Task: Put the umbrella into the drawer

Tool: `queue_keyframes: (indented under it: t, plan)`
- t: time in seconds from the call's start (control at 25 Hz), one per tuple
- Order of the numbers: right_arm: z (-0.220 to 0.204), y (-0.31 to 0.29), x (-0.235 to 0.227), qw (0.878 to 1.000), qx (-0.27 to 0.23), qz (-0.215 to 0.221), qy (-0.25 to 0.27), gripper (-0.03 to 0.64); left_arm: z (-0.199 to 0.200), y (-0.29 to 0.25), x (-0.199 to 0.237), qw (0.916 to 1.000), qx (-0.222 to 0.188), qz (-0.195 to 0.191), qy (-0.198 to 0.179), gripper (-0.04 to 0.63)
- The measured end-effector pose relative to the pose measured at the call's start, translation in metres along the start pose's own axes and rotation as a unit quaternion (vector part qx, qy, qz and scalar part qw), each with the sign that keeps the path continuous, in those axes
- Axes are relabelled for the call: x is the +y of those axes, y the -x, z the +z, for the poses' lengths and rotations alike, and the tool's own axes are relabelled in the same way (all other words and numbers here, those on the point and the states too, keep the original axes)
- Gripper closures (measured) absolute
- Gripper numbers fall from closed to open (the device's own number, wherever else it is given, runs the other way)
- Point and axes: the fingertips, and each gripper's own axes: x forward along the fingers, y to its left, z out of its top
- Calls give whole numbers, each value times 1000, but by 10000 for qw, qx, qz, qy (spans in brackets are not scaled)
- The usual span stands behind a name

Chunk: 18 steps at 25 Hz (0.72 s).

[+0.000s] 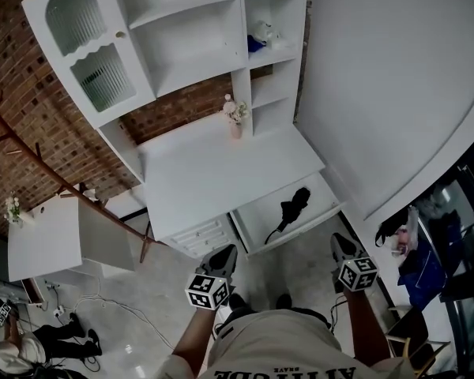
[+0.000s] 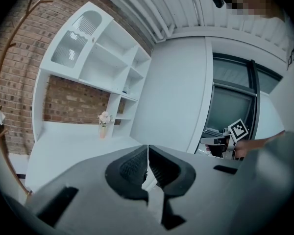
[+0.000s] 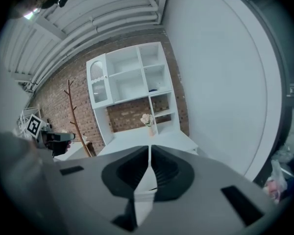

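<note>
A black folded umbrella lies inside the open white drawer under the right part of the white desk. My left gripper hangs in front of the desk, left of the drawer, its jaws shut and empty. My right gripper is at the drawer's front right corner, pulled back from it, also shut on nothing. Neither gripper touches the umbrella. In both gripper views the drawer and umbrella are hidden behind the jaws.
A white hutch with shelves stands on the desk, with a small flower vase. A wooden coat rack and a small white side table are at the left. A curved white wall runs along the right; cables lie on the floor.
</note>
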Motion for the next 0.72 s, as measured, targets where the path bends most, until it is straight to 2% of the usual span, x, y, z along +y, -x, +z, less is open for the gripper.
queue_keyframes:
  t: [0.32,0.72]
  plan:
    - [13,10,-13,9999,-167,12,30,581,6,-9,-13,10000,-72,-21,-32,569]
    - [17,2,-5,9997,-245,61,-22,581,15,-9,-5,9999,-124,5,-41,569]
